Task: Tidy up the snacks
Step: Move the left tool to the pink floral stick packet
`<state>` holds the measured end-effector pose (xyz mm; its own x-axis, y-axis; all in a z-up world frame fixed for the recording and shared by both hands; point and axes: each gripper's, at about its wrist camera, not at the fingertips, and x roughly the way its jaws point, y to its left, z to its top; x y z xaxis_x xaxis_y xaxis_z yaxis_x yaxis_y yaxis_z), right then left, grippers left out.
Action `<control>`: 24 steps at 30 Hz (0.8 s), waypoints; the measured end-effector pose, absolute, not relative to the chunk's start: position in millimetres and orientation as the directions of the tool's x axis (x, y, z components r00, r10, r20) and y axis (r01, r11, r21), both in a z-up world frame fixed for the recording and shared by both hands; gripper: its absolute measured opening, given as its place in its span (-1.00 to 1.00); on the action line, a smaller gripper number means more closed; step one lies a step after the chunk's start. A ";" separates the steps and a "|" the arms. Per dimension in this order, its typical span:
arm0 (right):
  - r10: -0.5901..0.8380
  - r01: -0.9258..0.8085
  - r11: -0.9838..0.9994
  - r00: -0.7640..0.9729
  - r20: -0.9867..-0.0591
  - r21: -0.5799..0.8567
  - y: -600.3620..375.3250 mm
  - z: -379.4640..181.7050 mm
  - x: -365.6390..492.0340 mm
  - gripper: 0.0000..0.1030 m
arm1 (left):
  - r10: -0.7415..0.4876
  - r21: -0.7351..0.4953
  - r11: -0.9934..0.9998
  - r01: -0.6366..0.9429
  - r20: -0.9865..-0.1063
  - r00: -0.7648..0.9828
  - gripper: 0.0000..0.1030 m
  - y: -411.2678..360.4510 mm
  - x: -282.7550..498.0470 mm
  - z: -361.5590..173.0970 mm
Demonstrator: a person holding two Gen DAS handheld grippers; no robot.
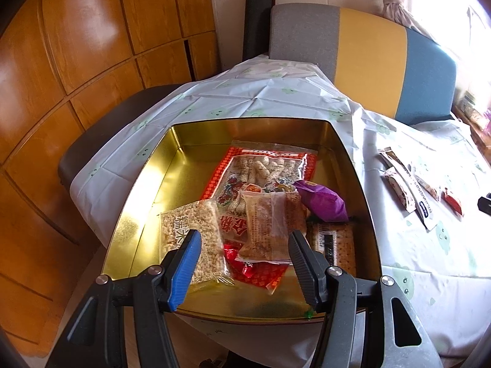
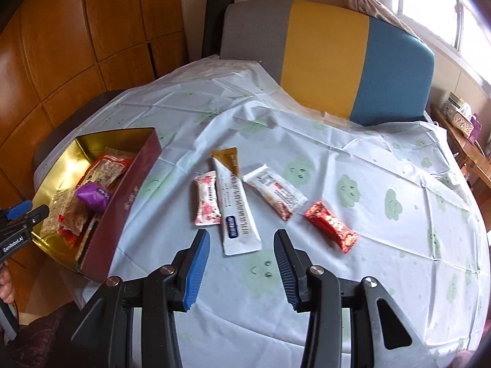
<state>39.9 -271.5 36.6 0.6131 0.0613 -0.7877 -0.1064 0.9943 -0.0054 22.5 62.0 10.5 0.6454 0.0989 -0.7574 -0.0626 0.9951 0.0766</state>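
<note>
A gold-lined tin box with dark red outer walls sits at the table's left edge and holds several snack packs, among them a large red bag, a puffed-rice pack and a purple pack. My left gripper is open and empty above the box's near side. Loose on the tablecloth lie a pink floral pack, a long white stick pack, a white bar and a red wrapped bar. My right gripper is open and empty just short of the white stick pack.
A chair with grey, yellow and blue back stands behind the table. Wooden cabinets line the left. A side table with boxes is at the right. The pale tablecloth has green cloud prints.
</note>
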 end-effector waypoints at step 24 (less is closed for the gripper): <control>-0.102 0.314 0.945 0.539 -0.836 0.088 -431.9 10.8 35.6 -0.14 | -0.120 0.027 0.971 0.239 -0.807 0.579 0.16 -66.4 58.3 21.0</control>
